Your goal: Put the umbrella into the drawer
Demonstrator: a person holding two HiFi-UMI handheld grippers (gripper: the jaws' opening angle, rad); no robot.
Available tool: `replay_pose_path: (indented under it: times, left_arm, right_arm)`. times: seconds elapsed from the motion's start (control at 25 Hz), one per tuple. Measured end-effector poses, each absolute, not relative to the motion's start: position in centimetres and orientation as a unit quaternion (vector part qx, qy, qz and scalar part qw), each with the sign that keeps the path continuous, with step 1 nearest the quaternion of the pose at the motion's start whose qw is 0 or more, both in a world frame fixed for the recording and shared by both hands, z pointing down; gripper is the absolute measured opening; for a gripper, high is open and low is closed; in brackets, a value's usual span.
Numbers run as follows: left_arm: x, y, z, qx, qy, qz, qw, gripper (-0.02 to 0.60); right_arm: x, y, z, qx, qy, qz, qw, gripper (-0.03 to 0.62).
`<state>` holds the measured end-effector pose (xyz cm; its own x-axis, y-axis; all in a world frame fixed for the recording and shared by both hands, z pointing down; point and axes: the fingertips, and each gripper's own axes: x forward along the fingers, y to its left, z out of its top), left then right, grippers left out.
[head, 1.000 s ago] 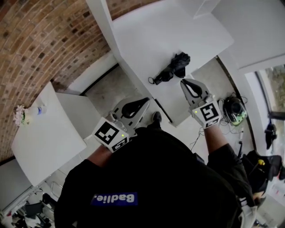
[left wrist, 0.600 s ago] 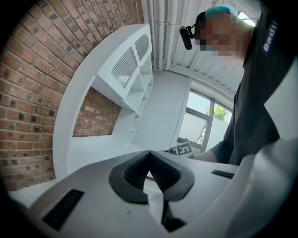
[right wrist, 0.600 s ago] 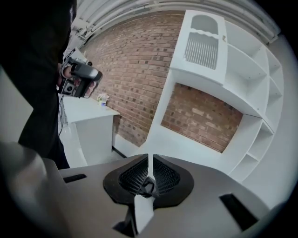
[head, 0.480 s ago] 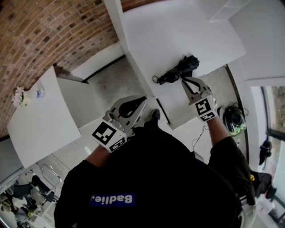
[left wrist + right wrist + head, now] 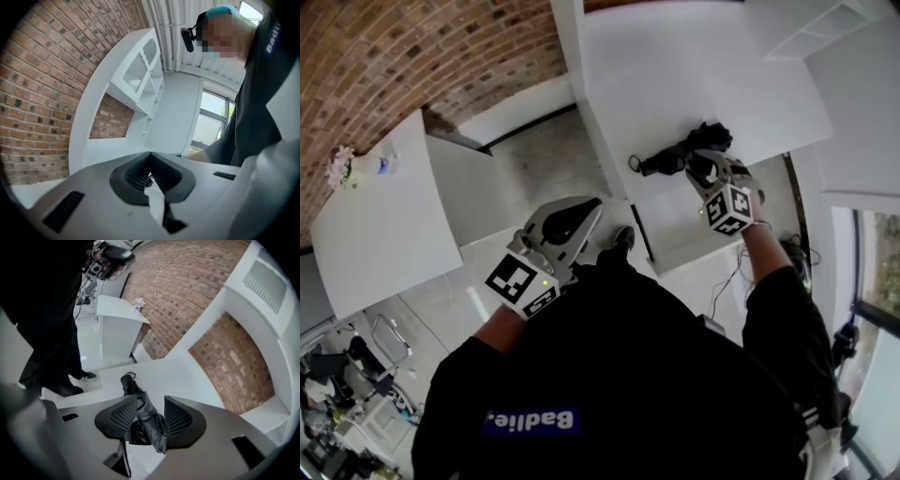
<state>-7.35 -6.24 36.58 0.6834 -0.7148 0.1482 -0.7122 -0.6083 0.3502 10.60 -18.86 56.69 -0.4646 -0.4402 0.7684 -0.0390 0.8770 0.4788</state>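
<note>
Head view: the umbrella (image 5: 670,159) lies on the white desk (image 5: 675,66), near its front edge. The right gripper (image 5: 703,165) hangs over its bunched end, and the left gripper (image 5: 589,208) is well apart, above the floor.

Left gripper view: the jaws are pressed together with nothing between them.

Right gripper view: the jaws are opening, with the umbrella between the fingers (image 5: 119,416). Its handle lies past the tips.
</note>
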Motion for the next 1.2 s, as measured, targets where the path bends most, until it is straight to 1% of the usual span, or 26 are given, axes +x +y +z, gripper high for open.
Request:
replay_pose_path:
  times: [0.2, 0.48, 0.64, 0.92, 1.2]
  left_arm:
    - [-8.4, -6.0, 36.6, 0.882, -0.428, -0.003, 0.194, 0.003]
    - [-9.3, -5.6, 37.1, 0.867, -0.459, 0.006, 0.194, 0.003]
    - [-9.8, -5.1, 37.3, 0.859, -0.473, 0.008, 0.194, 0.002]
    - [-10.3, -4.4, 37.8, 0.843, -0.496, 0.011, 0.207, 0.003]
    - [-10.4, -3.8, 37.7, 0.841, -0.499, 0.012, 0.206, 0.003]
  right_arm:
    - [11.7, -20.2, 60.9, 0.046, -0.784, -0.249, 0.567, 0.233]
    - [12.1, -22.2, 64.5, -0.044, -0.74, -0.269, 0.615, 0.26]
    - [12.5, -22.8, 66.3, -0.106, -0.707, -0.28, 0.641, 0.286]
    - [13.3, -23.7, 69.3, -0.187, -0.666, -0.246, 0.679, 0.299]
    - [13.0, -23.1, 70.2, -0.217, -0.66, -0.207, 0.688, 0.302]
